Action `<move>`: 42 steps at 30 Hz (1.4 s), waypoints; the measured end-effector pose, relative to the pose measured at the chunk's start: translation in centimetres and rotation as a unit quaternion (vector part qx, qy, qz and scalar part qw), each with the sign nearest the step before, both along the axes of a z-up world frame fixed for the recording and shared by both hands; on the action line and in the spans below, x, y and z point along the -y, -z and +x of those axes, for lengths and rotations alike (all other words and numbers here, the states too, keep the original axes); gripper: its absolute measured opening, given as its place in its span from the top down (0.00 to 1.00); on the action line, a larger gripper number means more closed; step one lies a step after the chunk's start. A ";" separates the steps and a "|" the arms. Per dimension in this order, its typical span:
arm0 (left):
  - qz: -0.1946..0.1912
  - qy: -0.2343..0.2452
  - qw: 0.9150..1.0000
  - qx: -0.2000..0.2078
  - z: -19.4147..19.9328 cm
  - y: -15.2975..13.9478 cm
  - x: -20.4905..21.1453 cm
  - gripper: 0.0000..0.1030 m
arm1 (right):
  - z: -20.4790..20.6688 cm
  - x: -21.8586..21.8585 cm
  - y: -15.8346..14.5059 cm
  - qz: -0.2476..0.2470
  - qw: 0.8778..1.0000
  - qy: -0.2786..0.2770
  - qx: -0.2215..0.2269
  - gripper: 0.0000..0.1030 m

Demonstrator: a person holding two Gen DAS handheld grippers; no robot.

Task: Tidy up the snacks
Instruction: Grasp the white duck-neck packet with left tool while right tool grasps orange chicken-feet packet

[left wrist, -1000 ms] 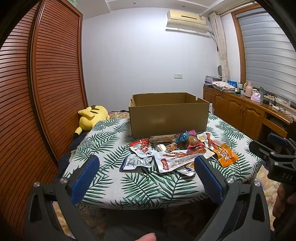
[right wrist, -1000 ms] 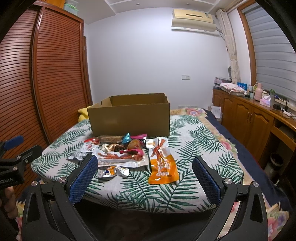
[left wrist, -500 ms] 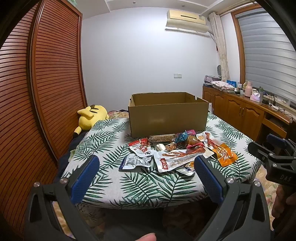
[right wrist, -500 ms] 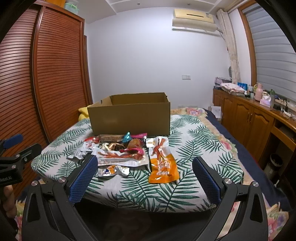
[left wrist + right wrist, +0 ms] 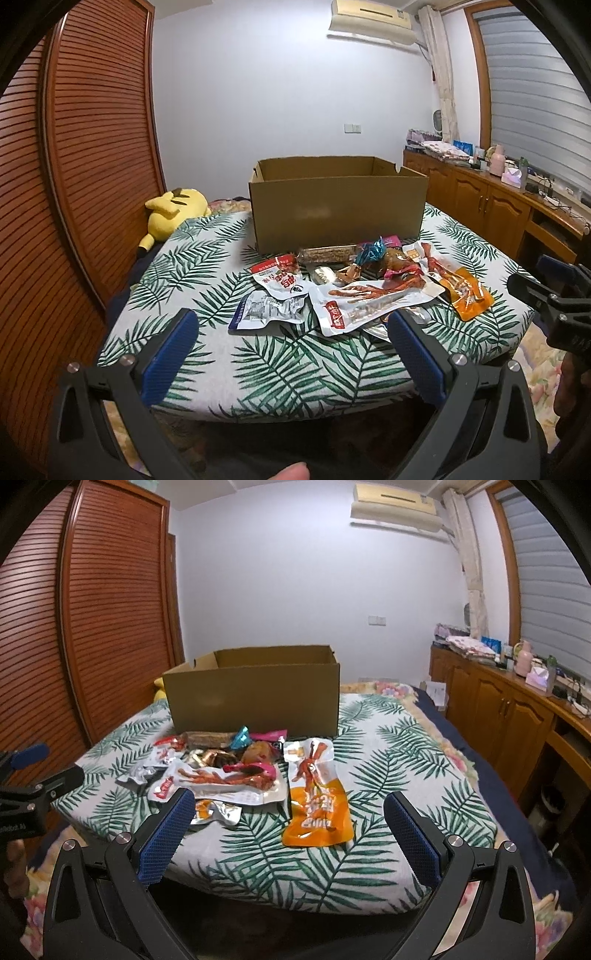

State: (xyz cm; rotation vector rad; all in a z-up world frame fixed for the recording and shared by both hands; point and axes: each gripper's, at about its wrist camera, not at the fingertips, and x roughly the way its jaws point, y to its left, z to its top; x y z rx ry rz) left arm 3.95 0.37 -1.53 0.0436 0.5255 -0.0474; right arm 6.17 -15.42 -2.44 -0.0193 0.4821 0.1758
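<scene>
Several snack packets lie in a heap on the leaf-print tablecloth point(image 5: 288, 369) in front of an open cardboard box point(image 5: 338, 212). Among them are a large white chicken-feet pouch point(image 5: 369, 301), a silver pouch point(image 5: 267, 312) and an orange pouch point(image 5: 317, 808). My left gripper point(image 5: 290, 343) is open and empty, near the table's front edge, short of the heap. My right gripper point(image 5: 288, 821) is open and empty, near the front edge, with the orange pouch between its fingers in view. The box point(image 5: 255, 692) also shows in the right wrist view.
A yellow plush toy point(image 5: 173, 210) lies at the table's far left. A slatted wooden wardrobe point(image 5: 81, 166) stands on the left. A wooden sideboard point(image 5: 517, 716) with small items runs along the right wall. The other gripper shows at each view's edge point(image 5: 554, 302).
Both grippers have moved a little closer to the table and the snack heap. Both stay open and empty.
</scene>
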 end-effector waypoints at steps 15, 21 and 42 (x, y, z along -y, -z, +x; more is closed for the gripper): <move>-0.040 0.023 0.996 -0.079 8.2 1.8 -2.6 0.01 | 6.5 2.1 1.8 0.004 0.994 -0.065 -0.087 0.02; -0.051 0.024 0.992 -0.116 11.5 2.9 -3.5 0.03 | 9.5 2.6 3.1 0.001 0.988 -0.084 -0.128 0.08; -0.075 0.059 0.970 -0.223 20.1 6.0 -4.6 0.09 | 18.3 2.5 6.0 -0.029 0.967 -0.134 -0.215 0.29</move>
